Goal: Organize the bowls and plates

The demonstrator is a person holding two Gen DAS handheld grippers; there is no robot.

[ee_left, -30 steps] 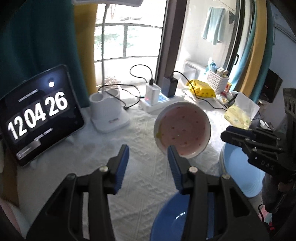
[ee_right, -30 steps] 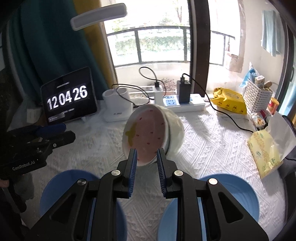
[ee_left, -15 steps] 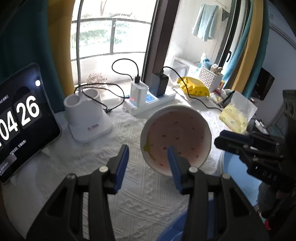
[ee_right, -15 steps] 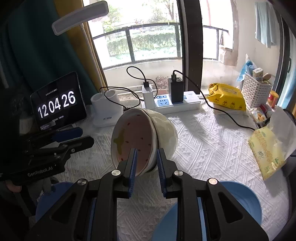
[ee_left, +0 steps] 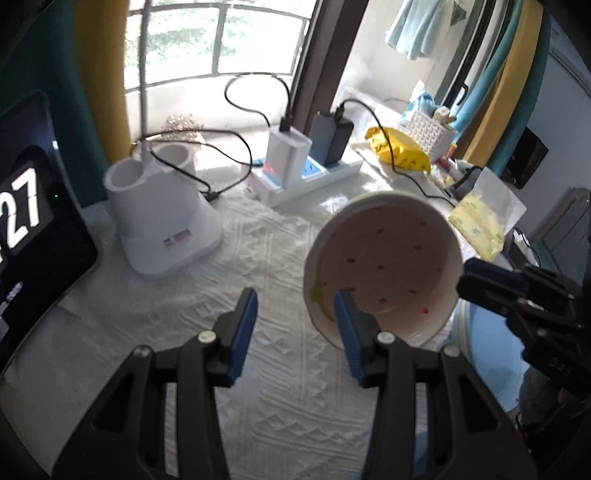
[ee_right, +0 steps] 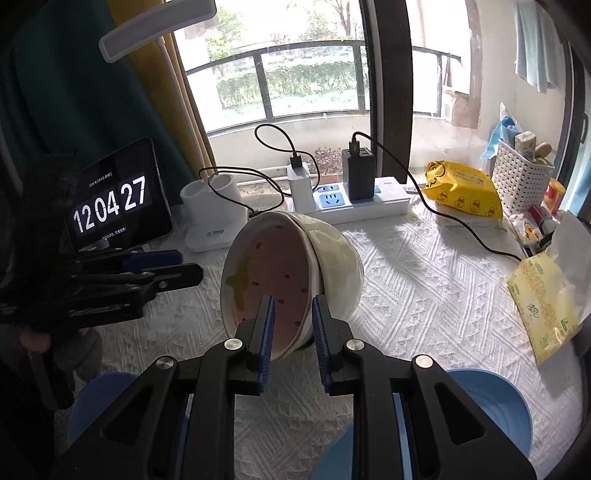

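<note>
a home: balcony window (ee_right: 295, 81), curtains (ee_right: 110, 110), hanging laundry (ee_left: 424, 29), cloth-covered table (ee_right: 424, 277)

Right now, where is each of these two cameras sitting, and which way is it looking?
Left wrist view: sits on the left tool, looking down its open blue fingers at the cream bowl; the right tool shows at the right edge.
Right wrist view: sits on the right tool, looking forward at the bowl it grips by the rim; the left tool shows at left.
Both share the bowl, clock tablet and power strip.
</note>
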